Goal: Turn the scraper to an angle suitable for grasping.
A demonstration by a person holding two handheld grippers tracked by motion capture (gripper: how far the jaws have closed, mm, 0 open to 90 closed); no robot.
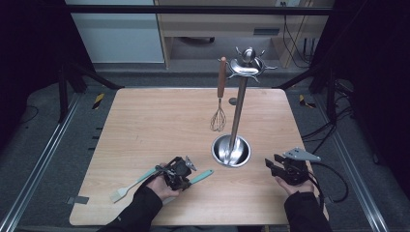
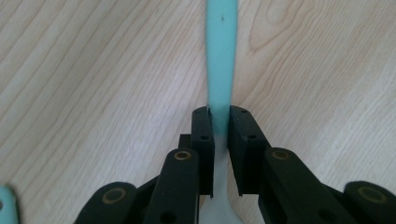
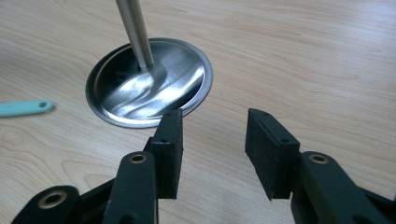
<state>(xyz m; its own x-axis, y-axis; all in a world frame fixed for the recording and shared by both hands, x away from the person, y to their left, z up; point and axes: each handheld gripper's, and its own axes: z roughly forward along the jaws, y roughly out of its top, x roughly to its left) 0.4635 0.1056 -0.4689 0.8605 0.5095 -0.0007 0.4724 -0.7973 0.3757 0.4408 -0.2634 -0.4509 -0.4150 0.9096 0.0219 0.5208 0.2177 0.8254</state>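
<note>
On the wooden counter (image 1: 154, 121) a steel utensil stand (image 1: 232, 147) rises from its round base, a whisk (image 1: 219, 116) hanging beside its pole. Left of that base lies a teal-handled brush (image 1: 200, 177), bristles farther left of the stand. The left gripper (image 1: 180, 175) has its fingers (image 2: 204, 135) pressed on the teal handle. Right of the base, the right gripper (image 1: 274, 166) rests with fingers (image 3: 169, 140) apart, holding nothing. No writing can be read.
</note>
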